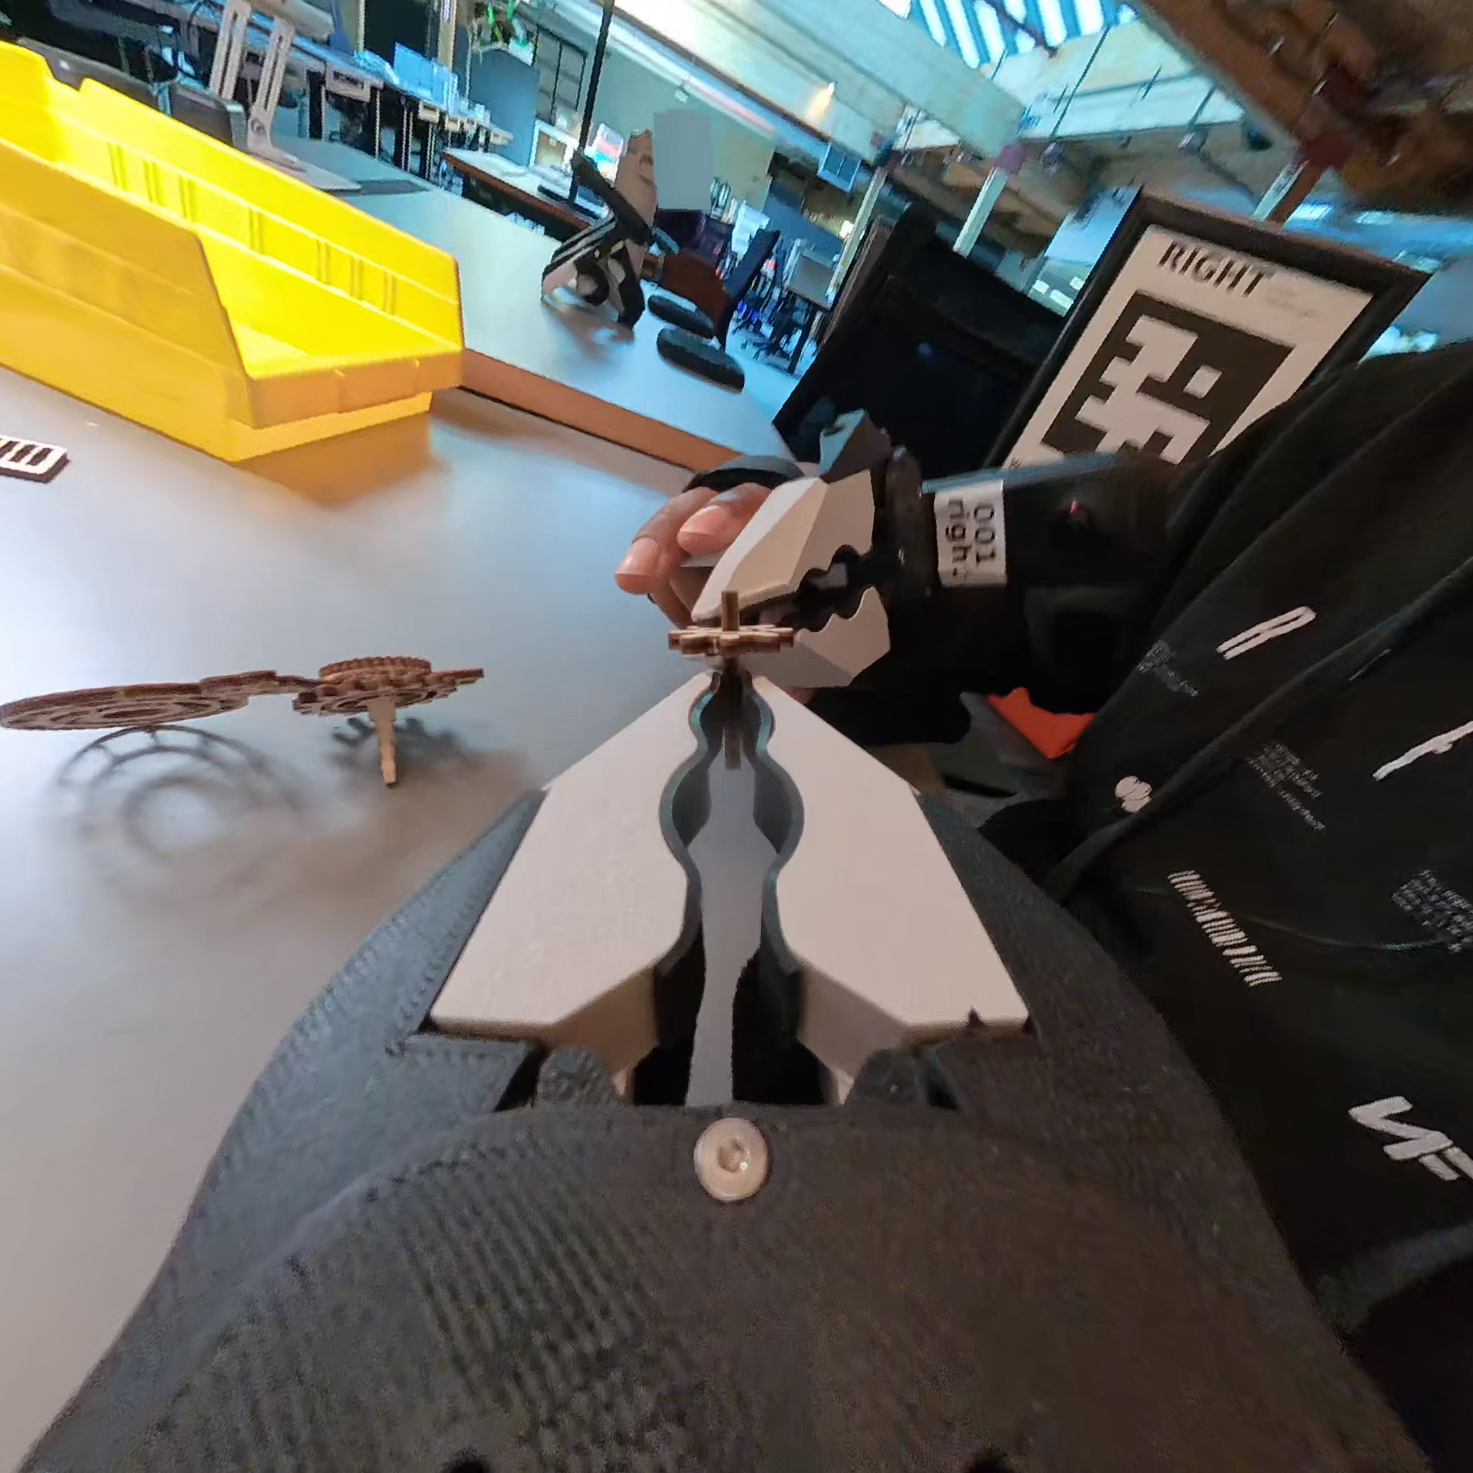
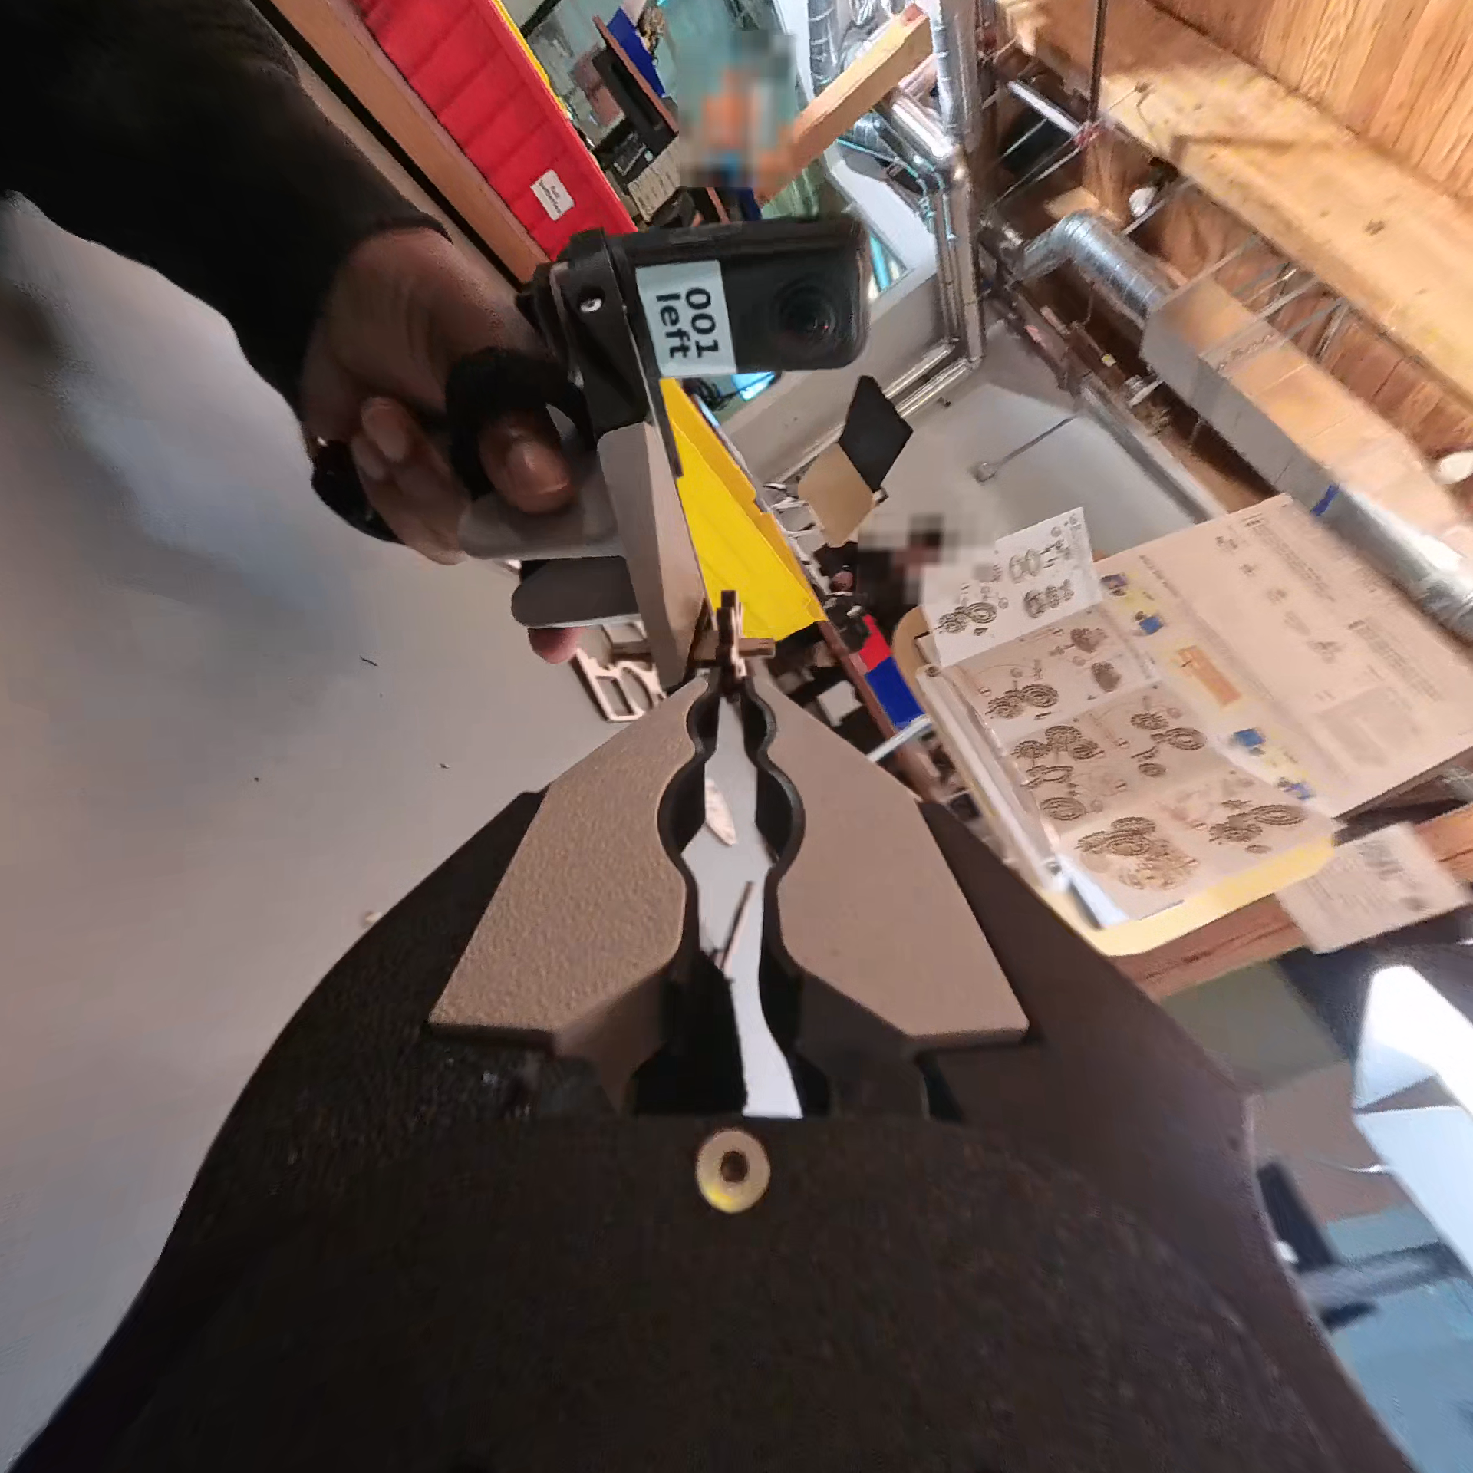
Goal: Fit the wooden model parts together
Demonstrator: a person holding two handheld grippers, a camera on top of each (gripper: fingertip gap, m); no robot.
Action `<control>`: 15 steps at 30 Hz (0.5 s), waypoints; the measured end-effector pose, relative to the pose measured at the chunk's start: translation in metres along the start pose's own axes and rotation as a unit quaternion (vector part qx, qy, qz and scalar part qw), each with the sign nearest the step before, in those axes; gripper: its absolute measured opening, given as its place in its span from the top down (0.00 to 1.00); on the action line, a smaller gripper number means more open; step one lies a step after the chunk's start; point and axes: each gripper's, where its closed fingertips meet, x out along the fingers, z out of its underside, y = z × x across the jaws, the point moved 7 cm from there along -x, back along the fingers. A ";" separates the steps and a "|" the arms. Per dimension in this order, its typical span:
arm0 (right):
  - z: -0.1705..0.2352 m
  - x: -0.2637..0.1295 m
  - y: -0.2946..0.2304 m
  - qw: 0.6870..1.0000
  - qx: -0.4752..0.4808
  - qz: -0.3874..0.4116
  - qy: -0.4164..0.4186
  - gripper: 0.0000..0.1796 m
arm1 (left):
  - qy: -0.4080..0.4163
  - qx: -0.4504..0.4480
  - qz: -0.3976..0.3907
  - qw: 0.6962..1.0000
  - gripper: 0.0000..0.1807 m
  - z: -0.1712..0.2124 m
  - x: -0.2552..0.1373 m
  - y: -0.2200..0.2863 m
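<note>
Left wrist view shows the left gripper (image 1: 729, 692) closed on a thin wooden axle (image 1: 731, 729) held upright above the tabletop (image 1: 239, 837), probably so the right gripper (image 1: 749, 638) can work the small toothed wooden gear (image 1: 729, 638) along it; that gripper is pinched on the gear's edge. Gear and axle cross at right angles, the axle's tip poking out above. Off to the left, a flat openwork wooden assembly (image 1: 239, 697) of rings and gears rests on its own peg, near a yellow bin (image 1: 223, 263).
</note>
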 end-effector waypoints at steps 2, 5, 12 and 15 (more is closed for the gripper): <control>0.005 0.001 -0.001 0.995 0.087 -0.041 0.005 0.97 | -0.028 0.024 -0.020 0.999 0.99 0.003 -0.002 -0.003; 0.014 0.002 0.003 0.962 0.247 -0.116 0.018 0.90 | -0.069 0.074 -0.062 0.993 1.00 0.006 -0.003 -0.007; 0.023 0.009 -0.006 0.907 0.368 -0.206 0.010 0.88 | -0.156 0.170 -0.077 0.970 1.00 0.016 0.003 -0.005; 0.025 0.009 -0.009 0.901 0.372 -0.222 0.007 0.88 | -0.168 0.169 -0.073 0.969 0.99 0.020 0.002 -0.005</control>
